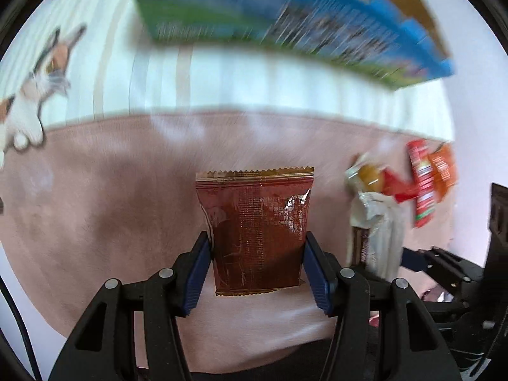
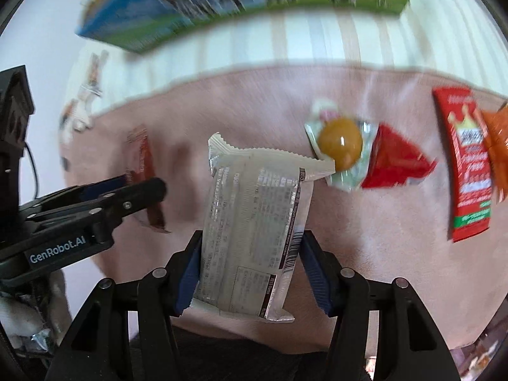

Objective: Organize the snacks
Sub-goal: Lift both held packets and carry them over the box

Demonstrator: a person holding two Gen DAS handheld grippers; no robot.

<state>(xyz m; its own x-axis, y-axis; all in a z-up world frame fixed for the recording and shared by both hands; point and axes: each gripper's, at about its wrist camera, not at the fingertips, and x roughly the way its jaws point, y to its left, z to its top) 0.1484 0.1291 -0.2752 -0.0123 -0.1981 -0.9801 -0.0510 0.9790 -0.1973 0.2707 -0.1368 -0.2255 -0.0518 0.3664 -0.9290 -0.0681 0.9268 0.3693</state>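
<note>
From the left wrist, our left hand-held gripper (image 1: pixel 257 270) pinches a brown snack packet (image 1: pixel 255 231) by its sides, clear of the pink mat (image 1: pixel 111 216). We judge it best kept upright on the way to the blue box (image 1: pixel 285 22) ahead.

From the right wrist, our right hand-held gripper (image 2: pixel 250 270) pinches a white snack packet (image 2: pixel 254 235) the same way; a firm grip stops it twisting. Loose snacks (image 2: pixel 397 155) lie on the mat, which overlaps a striped cloth (image 2: pixel 317 44).
</note>
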